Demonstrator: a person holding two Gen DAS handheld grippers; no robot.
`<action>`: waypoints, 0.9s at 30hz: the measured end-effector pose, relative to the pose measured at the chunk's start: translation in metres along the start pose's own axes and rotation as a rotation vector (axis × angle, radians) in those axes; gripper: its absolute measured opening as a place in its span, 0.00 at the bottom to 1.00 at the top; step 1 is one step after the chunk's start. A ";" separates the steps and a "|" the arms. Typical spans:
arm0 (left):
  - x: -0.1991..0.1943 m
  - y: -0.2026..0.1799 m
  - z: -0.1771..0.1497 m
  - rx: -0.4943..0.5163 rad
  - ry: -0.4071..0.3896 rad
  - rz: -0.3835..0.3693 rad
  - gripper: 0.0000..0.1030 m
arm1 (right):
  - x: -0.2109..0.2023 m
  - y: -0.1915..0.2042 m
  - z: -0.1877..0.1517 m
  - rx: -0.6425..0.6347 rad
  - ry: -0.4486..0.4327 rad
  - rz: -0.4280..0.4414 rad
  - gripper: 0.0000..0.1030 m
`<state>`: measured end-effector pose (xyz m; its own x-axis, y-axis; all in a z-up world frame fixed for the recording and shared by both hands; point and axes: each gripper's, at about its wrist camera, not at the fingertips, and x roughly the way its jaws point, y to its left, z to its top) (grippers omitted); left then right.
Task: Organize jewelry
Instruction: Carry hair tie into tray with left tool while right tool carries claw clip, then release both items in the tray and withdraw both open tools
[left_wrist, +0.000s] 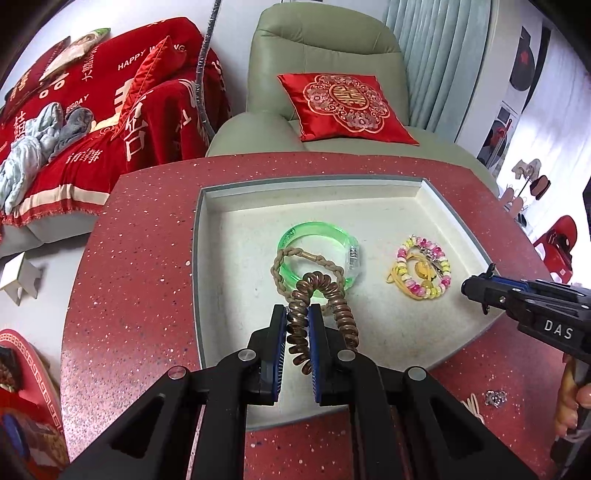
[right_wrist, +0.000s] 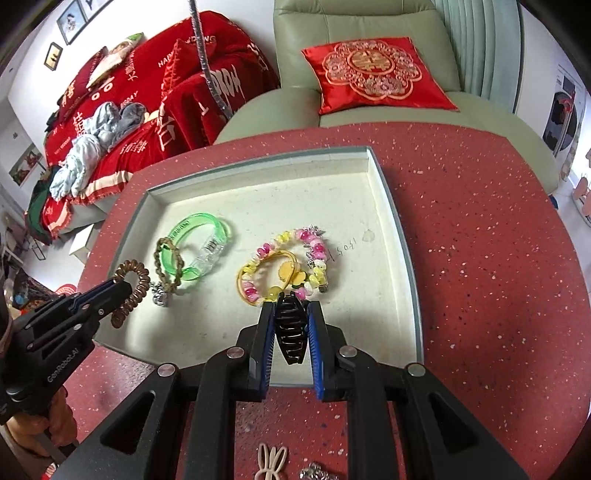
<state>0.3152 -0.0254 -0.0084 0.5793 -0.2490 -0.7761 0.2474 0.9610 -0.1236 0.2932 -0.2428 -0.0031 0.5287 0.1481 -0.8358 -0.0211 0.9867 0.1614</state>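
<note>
Left gripper (left_wrist: 298, 314) pinches the brown spiral hair tie (left_wrist: 325, 314) over the tray's (left_wrist: 436, 206) near-left part; right gripper (right_wrist: 291, 314) clamps a black claw clip (right_wrist: 291, 332) above the near edge; green bangle (right_wrist: 197, 243) with braided bracelet (right_wrist: 168, 264) across it lies left in tray, beaded bracelet (right_wrist: 291, 262) well right; tray sits on red speckled table (right_wrist: 480, 240).

Green armchair (left_wrist: 325, 48) behind red speckled table (left_wrist: 147, 229).

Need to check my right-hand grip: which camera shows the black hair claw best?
The right wrist view: the black hair claw sits centred between the right tool's blue pads. The left wrist view shows only that tool side-on, claw hidden.
</note>
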 end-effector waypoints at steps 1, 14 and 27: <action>0.002 0.000 0.001 0.002 0.002 0.002 0.29 | 0.003 -0.001 0.000 0.005 0.006 0.002 0.19; 0.032 -0.013 0.001 0.036 0.045 0.039 0.29 | 0.037 -0.007 0.012 0.019 0.028 -0.045 0.18; 0.036 -0.024 -0.001 0.081 0.023 0.117 0.29 | 0.041 -0.009 0.013 0.014 0.017 -0.048 0.21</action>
<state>0.3294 -0.0577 -0.0341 0.5906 -0.1318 -0.7961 0.2413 0.9703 0.0183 0.3256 -0.2469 -0.0319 0.5141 0.1018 -0.8517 0.0157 0.9916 0.1281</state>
